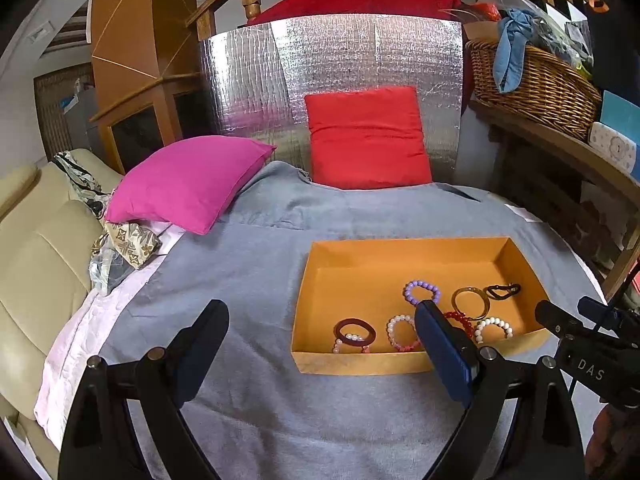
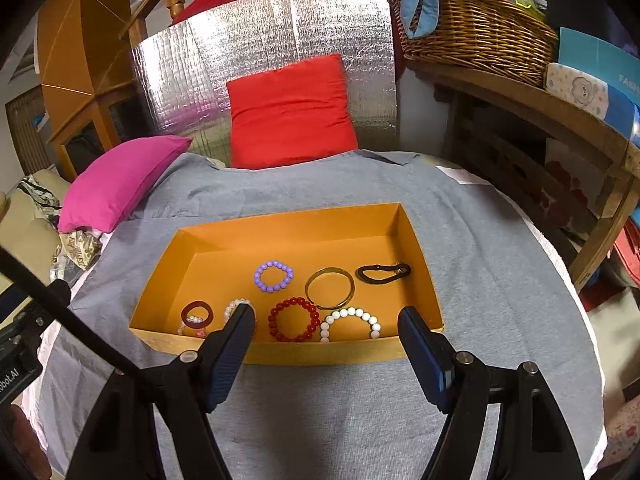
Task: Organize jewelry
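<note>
An open orange box lies on the grey cloth. It holds several bracelets: purple beads, a gold bangle, a black clasp, red beads, white beads, a pink-white one and a dark red ring. My left gripper is open and empty, left of the box front. My right gripper is open and empty, just before the box's front wall.
A pink cushion and a red cushion lie at the back against a silver foil panel. A wicker basket sits on a wooden shelf at right. A beige sofa is at left.
</note>
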Demonstrator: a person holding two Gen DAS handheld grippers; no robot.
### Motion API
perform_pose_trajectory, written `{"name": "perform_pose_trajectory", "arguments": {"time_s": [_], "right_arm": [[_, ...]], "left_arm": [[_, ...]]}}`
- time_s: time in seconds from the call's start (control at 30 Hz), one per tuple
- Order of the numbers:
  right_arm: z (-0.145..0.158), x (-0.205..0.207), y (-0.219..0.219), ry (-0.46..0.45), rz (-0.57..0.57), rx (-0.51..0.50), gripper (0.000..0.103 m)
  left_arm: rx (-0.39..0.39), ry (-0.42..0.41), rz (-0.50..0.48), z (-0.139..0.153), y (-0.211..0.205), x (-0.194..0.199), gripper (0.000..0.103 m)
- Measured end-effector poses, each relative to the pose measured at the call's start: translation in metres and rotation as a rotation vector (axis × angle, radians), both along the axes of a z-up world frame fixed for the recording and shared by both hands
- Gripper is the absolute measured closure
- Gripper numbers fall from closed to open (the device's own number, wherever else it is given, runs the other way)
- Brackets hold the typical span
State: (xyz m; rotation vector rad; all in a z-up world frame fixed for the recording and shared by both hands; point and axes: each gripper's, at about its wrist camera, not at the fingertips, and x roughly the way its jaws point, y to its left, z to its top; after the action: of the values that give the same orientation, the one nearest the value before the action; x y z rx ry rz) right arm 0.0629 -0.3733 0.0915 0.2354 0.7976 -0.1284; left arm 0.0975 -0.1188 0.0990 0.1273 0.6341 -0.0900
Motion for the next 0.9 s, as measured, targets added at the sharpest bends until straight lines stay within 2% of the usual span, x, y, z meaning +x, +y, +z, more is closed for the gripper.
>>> {"name": "perform_pose_trajectory", "arguments": {"time_s": [0.9], "right_arm": [[0.012, 0.001, 0.012, -0.018, 0.010, -0.028, 0.026]], "left_arm": [[-0.022, -0.024, -0.013, 0.007, 0.009, -0.003, 0.009]]}}
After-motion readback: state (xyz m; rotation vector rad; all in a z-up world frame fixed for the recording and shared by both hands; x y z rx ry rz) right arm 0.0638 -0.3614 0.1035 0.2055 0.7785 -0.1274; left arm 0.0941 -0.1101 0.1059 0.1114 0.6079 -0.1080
